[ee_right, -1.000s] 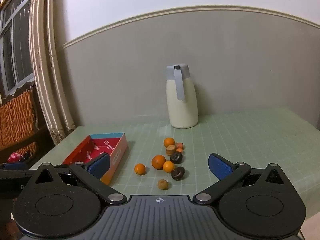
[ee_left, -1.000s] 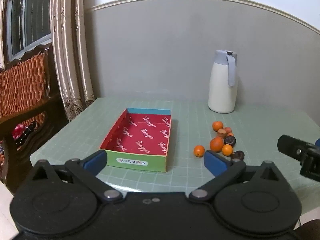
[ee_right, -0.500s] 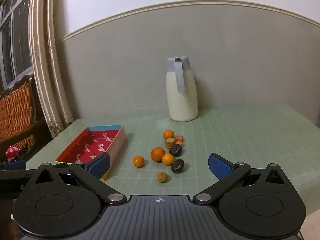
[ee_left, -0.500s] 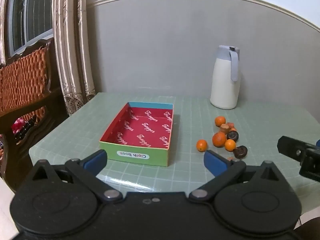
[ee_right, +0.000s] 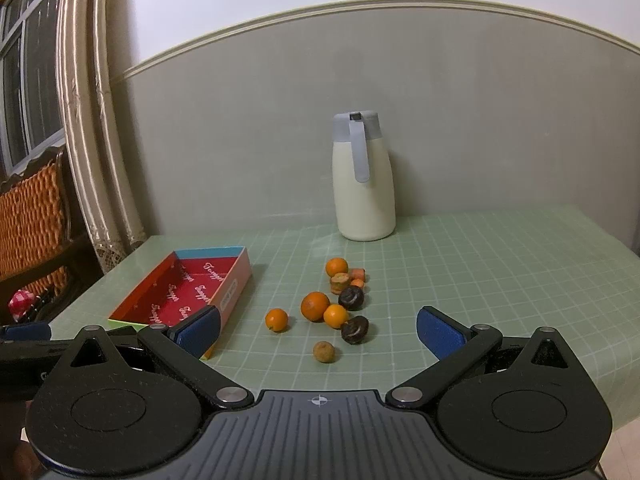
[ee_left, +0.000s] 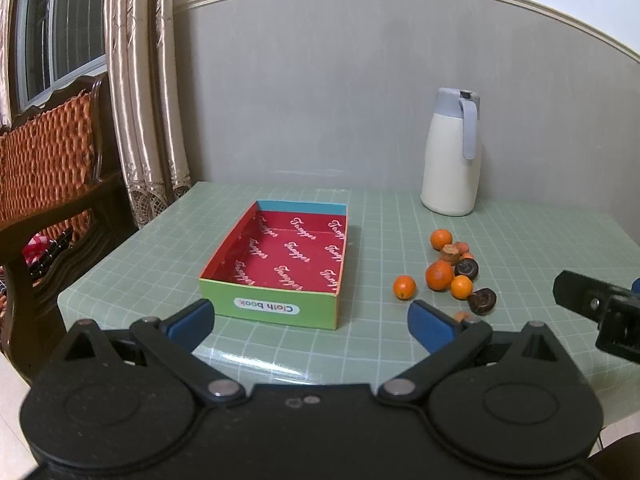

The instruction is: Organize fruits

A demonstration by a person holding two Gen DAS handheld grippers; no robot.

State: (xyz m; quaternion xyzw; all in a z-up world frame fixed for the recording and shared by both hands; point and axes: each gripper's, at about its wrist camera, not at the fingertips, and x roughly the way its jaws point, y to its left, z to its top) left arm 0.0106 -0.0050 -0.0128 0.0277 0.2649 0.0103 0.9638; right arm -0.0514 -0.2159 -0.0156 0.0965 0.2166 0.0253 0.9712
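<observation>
An empty open box (ee_left: 280, 268) with a red lining and green front stands on the green grid table; it also shows in the right wrist view (ee_right: 184, 292). To its right lies a cluster of small fruits: several oranges (ee_left: 439, 275) (ee_right: 315, 306), two dark wrinkled fruits (ee_right: 354, 329), a brownish one (ee_right: 323, 351). My left gripper (ee_left: 310, 318) is open and empty, short of the box's front. My right gripper (ee_right: 318, 326) is open and empty, in front of the fruits.
A white thermos jug (ee_left: 452, 152) with a grey lid stands at the back of the table (ee_right: 480, 264), near the wall. A wooden chair (ee_left: 44, 184) and curtains (ee_left: 140, 92) are to the left of the table.
Both grippers have moved forward and risen a little; the box and fruits show closer and lower in the views. Both stay open and empty.
</observation>
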